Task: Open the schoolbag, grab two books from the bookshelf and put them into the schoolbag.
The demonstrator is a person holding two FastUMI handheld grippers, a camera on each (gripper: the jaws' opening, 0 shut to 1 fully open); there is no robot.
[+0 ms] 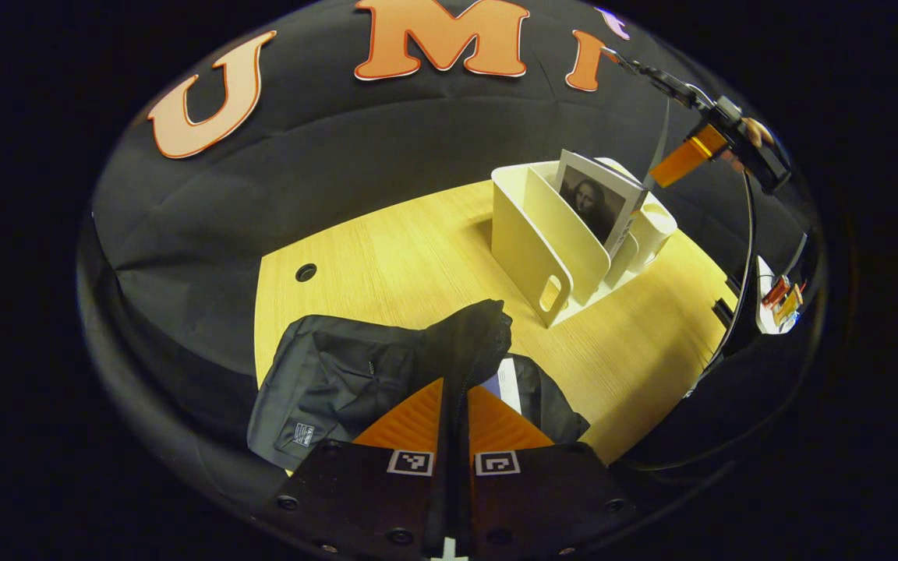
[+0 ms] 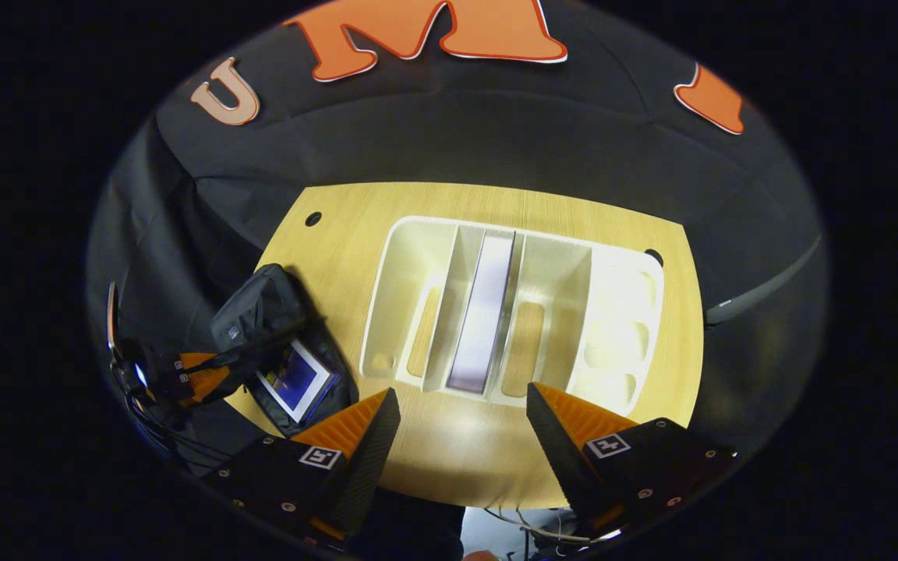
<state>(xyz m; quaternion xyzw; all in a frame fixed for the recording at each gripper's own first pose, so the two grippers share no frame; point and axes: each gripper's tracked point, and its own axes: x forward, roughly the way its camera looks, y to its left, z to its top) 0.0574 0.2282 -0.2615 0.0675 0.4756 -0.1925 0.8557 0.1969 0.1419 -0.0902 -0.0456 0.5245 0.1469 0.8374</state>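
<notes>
1 book (image 2: 483, 312) in shelf (image 2: 613, 327), 1 in schoolbag (image 1: 340, 374); left tongs (image 1: 455, 405) pinching bag flap, right tongs (image 2: 461, 421) spread.

Count: 1 schoolbag (image 2: 262, 319), 2 books — one upright in the bookshelf (image 2: 620, 327) slot (image 2: 484, 312), one inside the bag (image 2: 295, 379) — 1 bookshelf, 1 table (image 2: 449, 444), 2 grippers (image 1: 454, 405) (image 2: 461, 413).

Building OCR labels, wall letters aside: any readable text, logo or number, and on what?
Nothing reads clearly.
Patch on the schoolbag: a mark, too small to read.
Square markers on left gripper and right gripper: coded patterns, no words.
Upright book in the bookshelf: portrait cover, no legible title.
Packed book: cover blurred.
</notes>
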